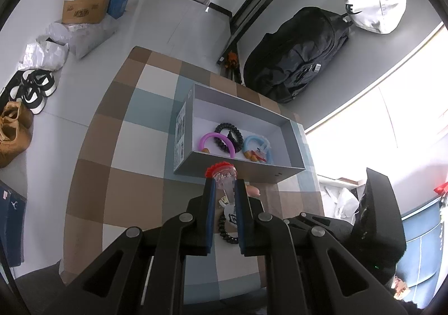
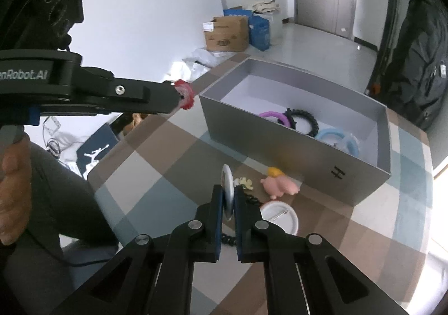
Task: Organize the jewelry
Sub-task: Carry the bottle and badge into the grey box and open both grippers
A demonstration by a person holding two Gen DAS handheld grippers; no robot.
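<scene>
My left gripper (image 1: 224, 183) is shut on a clear trinket with a red frilly rim (image 1: 221, 172), held above the table just in front of the grey box (image 1: 240, 172). The same trinket (image 2: 184, 98) shows in the right wrist view, left of the box (image 2: 280, 147). My right gripper (image 2: 228, 189) is shut on a white round badge (image 2: 226, 175), which stands on edge between the pads. Inside the box lie a purple ring (image 1: 215, 137), a black coil bracelet (image 1: 228, 130) and a blue ring (image 1: 252, 141).
On the checkered table (image 2: 156, 163) near the box lie a pink pig figure (image 2: 280, 184), a cream clip (image 2: 246, 183), a second white badge (image 2: 280, 217) and a black coil (image 2: 228, 239). A black backpack (image 1: 296, 54) leans behind the table. Shoes (image 1: 33, 88) and cardboard boxes (image 1: 86, 2) sit on the floor.
</scene>
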